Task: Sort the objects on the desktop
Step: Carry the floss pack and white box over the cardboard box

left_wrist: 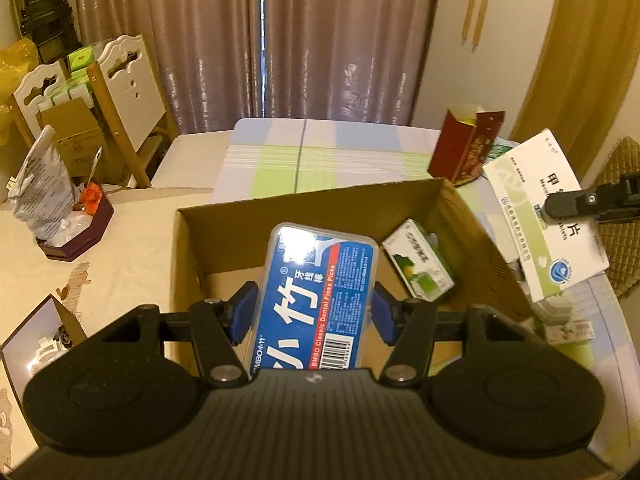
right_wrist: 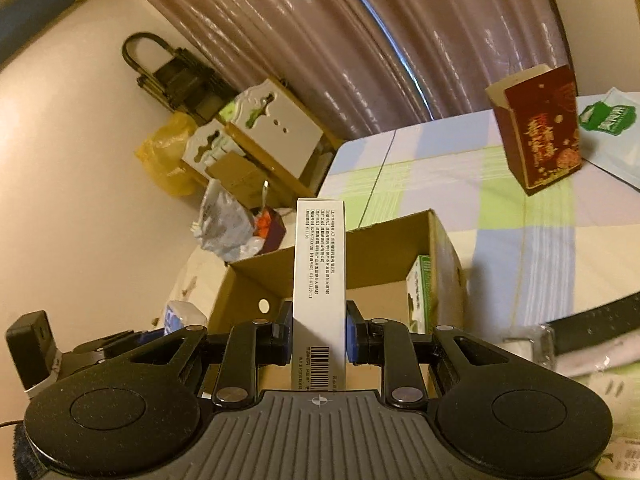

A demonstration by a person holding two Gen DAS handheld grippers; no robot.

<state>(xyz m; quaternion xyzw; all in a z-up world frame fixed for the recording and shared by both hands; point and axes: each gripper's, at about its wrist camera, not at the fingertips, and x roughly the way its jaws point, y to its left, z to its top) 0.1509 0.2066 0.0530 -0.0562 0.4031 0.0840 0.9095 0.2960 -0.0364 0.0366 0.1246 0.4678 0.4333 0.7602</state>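
While both tools carry a load, the relation that decides the next move is how each held item sits against the open cardboard box (left_wrist: pixel 308 200). The left gripper (left_wrist: pixel 316 312) has its blue pads (left_wrist: pixel 244 316) pressed against the two long sides of the floss-pick case (left_wrist: pixel 316 296), so the jaws are clamped across its narrow width. The case's long axis runs straight out from the jaws, and its far end hangs over the inside of the box, above the bare floor near the box's near wall. From the left wrist view, a green carton (left_wrist: pixel 418 266) lies on the box floor to the right of the case, tilted against the right wall.

The right gripper (right_wrist: pixel 318 330) is closed on the white medicine box (right_wrist: pixel 320 280), pads on its two broad faces, narrow printed edge toward the camera. Its long axis also points away from the jaws, toward the box, but it appears to sit over or just outside the box's right rim rather than well inside.

I judge the left hand nearer to a release: its case is already above the box's open floor, clear of the green carton. The red carton (right_wrist: pixel 540 128) stands on the striped cloth (right_wrist: pixel 500 216) beyond the box, untouched.
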